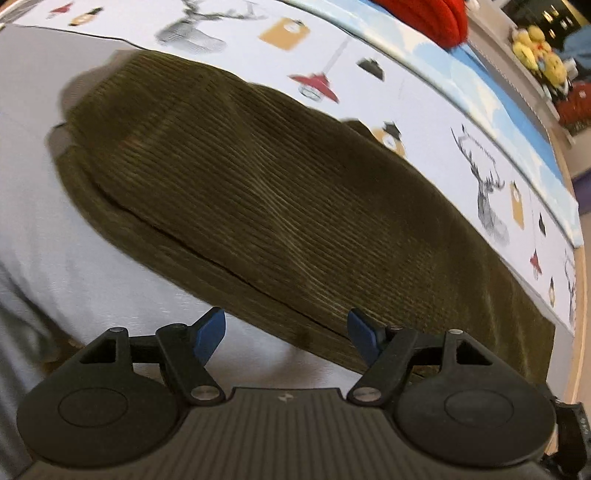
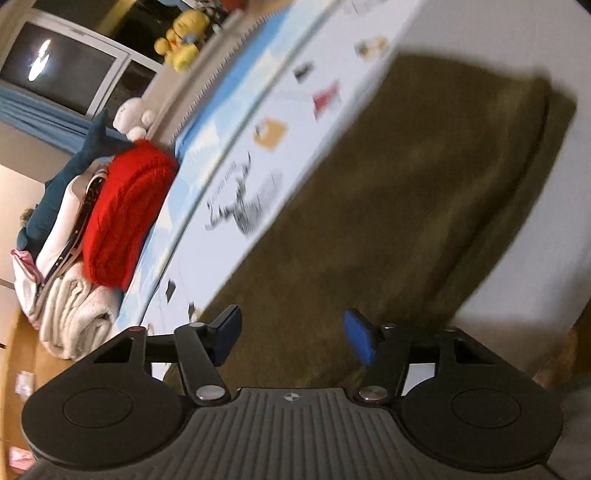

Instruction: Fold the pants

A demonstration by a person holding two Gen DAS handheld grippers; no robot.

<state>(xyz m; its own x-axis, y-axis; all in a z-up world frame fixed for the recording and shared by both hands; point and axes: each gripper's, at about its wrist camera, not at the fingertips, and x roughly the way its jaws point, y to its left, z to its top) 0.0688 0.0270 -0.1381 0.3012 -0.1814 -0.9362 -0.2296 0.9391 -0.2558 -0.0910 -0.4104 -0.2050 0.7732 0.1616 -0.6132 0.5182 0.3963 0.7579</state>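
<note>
Olive-green corduroy pants [image 1: 266, 192] lie folded double on a white printed bed sheet [image 1: 424, 110], one layer on top of the other. My left gripper [image 1: 286, 338] is open and empty, just above the pants' near long edge. In the right wrist view the pants [image 2: 406, 206] lie blurred and run away to the upper right. My right gripper [image 2: 293, 341] is open and empty, over the pants' near end.
A red knitted garment [image 2: 125, 218] lies on a pile of folded clothes [image 2: 74, 314] at the bed's edge; it also shows in the left wrist view [image 1: 424, 14]. Yellow plush toys [image 1: 535, 48] sit on a shelf behind. Grey fabric [image 1: 37, 240] lies left of the pants.
</note>
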